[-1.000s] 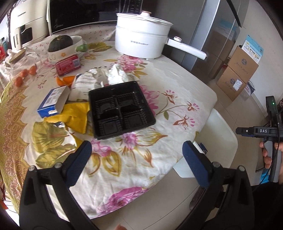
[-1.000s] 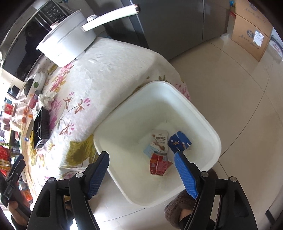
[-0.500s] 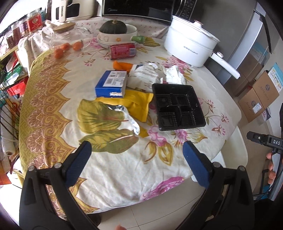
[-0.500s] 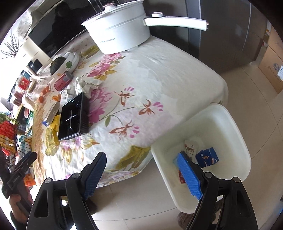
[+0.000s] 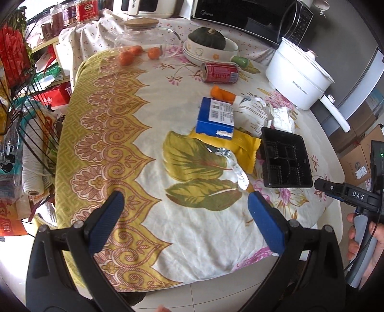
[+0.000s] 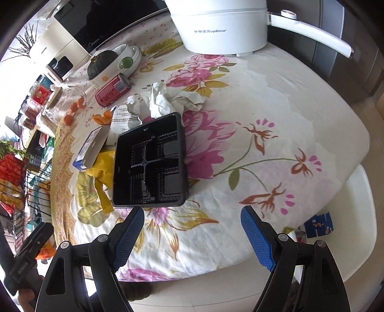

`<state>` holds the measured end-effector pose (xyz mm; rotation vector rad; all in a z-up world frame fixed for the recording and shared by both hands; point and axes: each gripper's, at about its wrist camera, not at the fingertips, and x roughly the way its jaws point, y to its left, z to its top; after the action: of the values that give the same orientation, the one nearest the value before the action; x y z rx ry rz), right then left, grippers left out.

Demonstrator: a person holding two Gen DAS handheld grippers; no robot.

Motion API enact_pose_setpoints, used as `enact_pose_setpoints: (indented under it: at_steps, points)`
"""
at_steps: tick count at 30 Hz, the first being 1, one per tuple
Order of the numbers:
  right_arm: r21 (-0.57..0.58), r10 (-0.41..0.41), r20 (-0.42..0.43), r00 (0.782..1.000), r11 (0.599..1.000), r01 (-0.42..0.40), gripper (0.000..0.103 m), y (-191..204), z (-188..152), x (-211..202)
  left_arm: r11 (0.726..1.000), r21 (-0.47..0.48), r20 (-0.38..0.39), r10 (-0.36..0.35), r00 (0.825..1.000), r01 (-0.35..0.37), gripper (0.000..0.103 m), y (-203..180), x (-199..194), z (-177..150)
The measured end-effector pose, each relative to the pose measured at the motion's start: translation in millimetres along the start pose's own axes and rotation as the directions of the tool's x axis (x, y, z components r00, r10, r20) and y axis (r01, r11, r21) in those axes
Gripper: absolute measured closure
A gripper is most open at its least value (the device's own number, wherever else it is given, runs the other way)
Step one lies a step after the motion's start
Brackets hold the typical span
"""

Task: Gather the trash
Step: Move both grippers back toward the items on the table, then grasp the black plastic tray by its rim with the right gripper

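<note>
Both tools are hanging released with nothing between their pads: the left tool [image 5: 183, 205] over the yellow-bordered cloth, the right tool [image 6: 192, 219] just short of the black tray [image 6: 150, 163]. The right tool's jaws have just been widening. The trash is lying mid-surface [image 6: 276, 100]: tray, yellow wrapper [image 5: 242, 146], blue box [image 5: 216, 117], crumpled paper [image 6: 168, 100], red can [image 5: 219, 72]. Beyond, the white pot [image 6: 220, 24] is reading "Royalstar", the microwave [image 5: 242, 14] "Midea".
</note>
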<state>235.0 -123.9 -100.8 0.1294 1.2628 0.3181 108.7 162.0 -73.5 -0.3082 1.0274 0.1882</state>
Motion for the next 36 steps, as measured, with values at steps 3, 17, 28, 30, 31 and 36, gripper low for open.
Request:
enact_pose_setpoints:
  at_steps: [3,17,28,30,31,36]
  points:
    - [-0.014,-0.018,-0.003,1.000,1.000,0.018,0.019,9.7,7.5,16.3,1.000,-0.014,0.007,0.018,1.000,-0.018,0.001,10.0,-2.3,2.1]
    - [-0.049,-0.130,0.057,0.990,0.990,0.133,0.032,35.6,17.2,54.9,0.999,-0.042,0.002,0.006,1.000,-0.006,0.001,13.9,0.6,7.3]
    - [-0.115,-0.071,0.070,0.995,0.990,0.078,0.045,21.5,8.2,10.5,0.988,0.146,0.054,0.033,0.998,-0.040,0.001,-18.9,32.1,20.3]
    - [-0.118,-0.066,0.079,0.995,0.990,0.075,0.045,13.6,8.4,-1.0,0.987,0.163,0.053,0.005,0.999,-0.014,0.001,-26.6,37.9,30.1]
    - [-0.120,-0.067,0.085,0.994,0.990,0.077,0.045,9.1,8.9,-6.4,0.986,0.168,0.055,-0.007,0.998,-0.002,0.001,-30.3,40.8,35.7]
    - [-0.118,-0.082,0.110,0.991,0.989,0.095,0.045,-21.2,9.2,-30.3,0.985,0.168,-0.032,-0.022,0.999,0.027,0.001,-43.9,76.5,66.1]
